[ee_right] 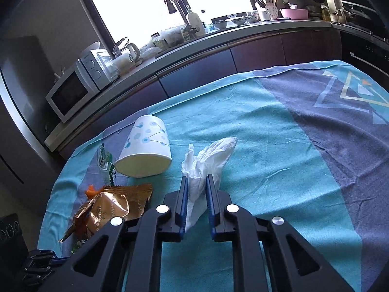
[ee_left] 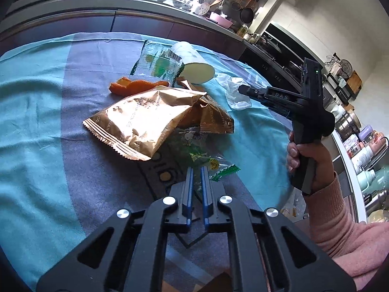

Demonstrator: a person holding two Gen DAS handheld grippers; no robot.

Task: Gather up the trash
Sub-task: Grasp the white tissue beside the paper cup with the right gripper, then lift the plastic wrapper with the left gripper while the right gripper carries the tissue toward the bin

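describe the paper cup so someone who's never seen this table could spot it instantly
Start at the table under the turquoise and grey cloth, then find the litter heap at its far side near the kitchen counter. The paper cup lies tipped on its side there, between a clear green-printed wrapper and a crumpled white tissue. It alone is rigid and round: white with pale blue dots.

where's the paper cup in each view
Left wrist: the paper cup lies on its side, upper middle, behind the gold bag, mouth towards the camera.
Right wrist: the cup lies left of centre, left of the tissue.
Shared landmark: the tissue, right of the cup in both views.
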